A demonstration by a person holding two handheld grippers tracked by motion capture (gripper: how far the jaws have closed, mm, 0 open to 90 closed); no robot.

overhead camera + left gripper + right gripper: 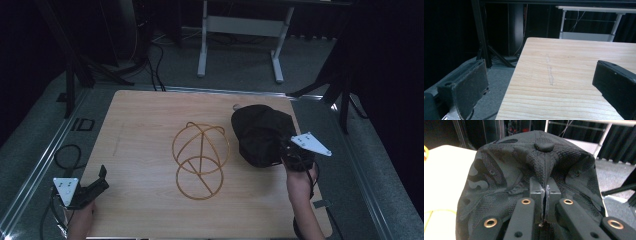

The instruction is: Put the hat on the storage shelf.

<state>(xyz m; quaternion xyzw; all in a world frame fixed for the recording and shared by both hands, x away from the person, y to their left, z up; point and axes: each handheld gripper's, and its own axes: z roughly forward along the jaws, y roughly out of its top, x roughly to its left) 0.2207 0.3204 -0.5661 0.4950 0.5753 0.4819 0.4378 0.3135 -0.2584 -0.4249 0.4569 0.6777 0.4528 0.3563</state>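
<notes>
Left gripper at the table's seven o'clock corner, jaws spread, nothing between them. Right gripper at four o'clock, jaws pressed together, pinching a fold of the black cap. Cap lies at two o'clock. Gold wire frame stands at centre, apart from the cap.

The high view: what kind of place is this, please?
Probably a lab or studio set up for recording. A wooden table stands on grey carpet among dark tripod stands, with cables on the floor and a white desk frame behind.
</notes>
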